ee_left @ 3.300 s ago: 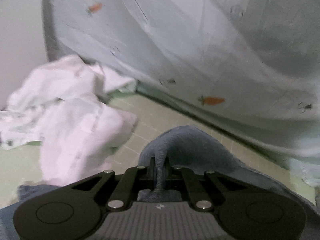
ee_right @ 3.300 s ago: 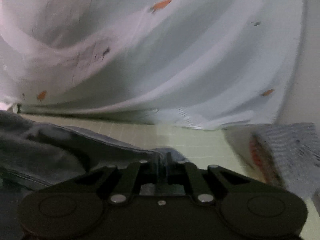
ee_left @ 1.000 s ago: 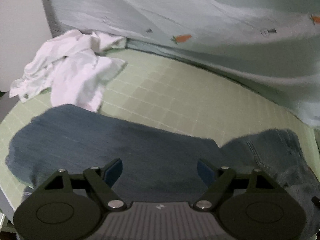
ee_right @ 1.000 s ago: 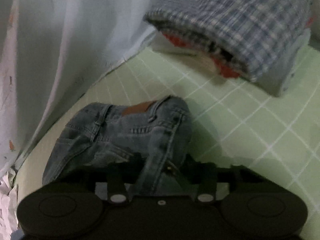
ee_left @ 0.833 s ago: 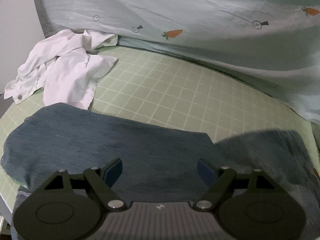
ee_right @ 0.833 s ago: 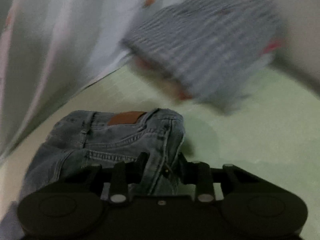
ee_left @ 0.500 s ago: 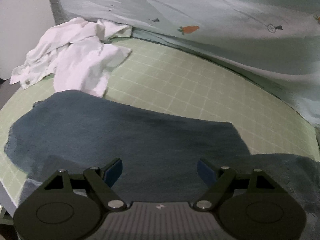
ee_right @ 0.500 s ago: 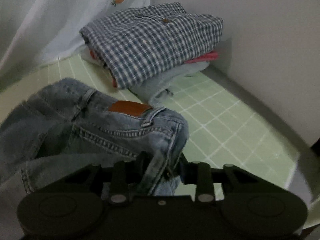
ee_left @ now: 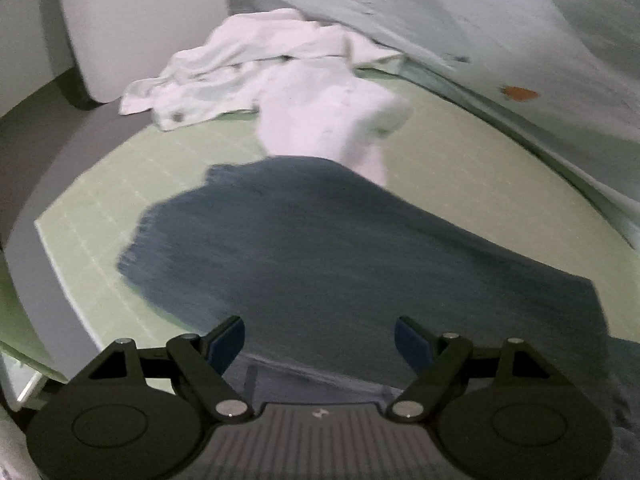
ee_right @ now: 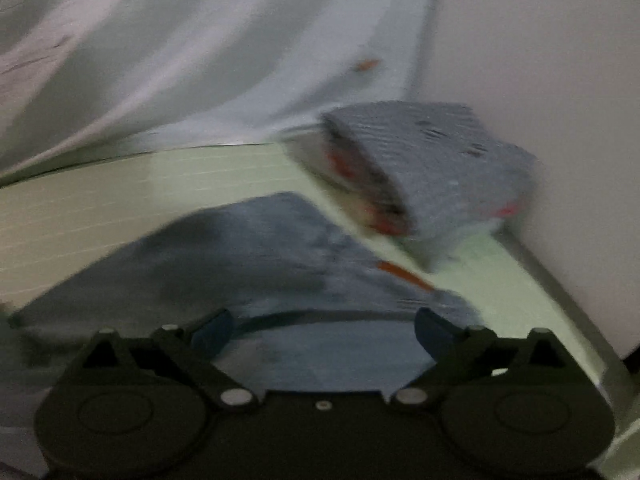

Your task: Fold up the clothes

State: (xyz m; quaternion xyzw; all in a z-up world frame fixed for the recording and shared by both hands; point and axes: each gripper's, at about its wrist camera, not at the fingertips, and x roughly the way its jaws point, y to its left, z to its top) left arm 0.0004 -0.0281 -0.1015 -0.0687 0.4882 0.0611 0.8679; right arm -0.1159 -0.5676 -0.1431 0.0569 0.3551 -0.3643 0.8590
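Blue jeans (ee_left: 340, 256) lie spread on the green checked mat (ee_left: 480, 168); in the left wrist view a dark leg runs up towards the white shirt. My left gripper (ee_left: 319, 340) hovers just above that leg, open, nothing between its pads. In the blurred right wrist view the jeans' waist end (ee_right: 256, 256) with a brown patch lies on the mat. My right gripper (ee_right: 323, 330) is over it with its jaws opening wide; the denim lies below them, and the pads press on nothing.
A crumpled white shirt (ee_left: 288, 92) lies at the mat's far left corner. A stack of folded clothes (ee_right: 432, 168) topped by a checked shirt sits by the wall at the right. A pale sheet with carrot prints (ee_left: 500, 32) hangs behind. The mat's left edge (ee_left: 60, 256) drops off.
My right gripper has let go of the jeans' waistband and drawn back and up. My left gripper has slid left along the leg, staying open; the mat's left edge has come into view.
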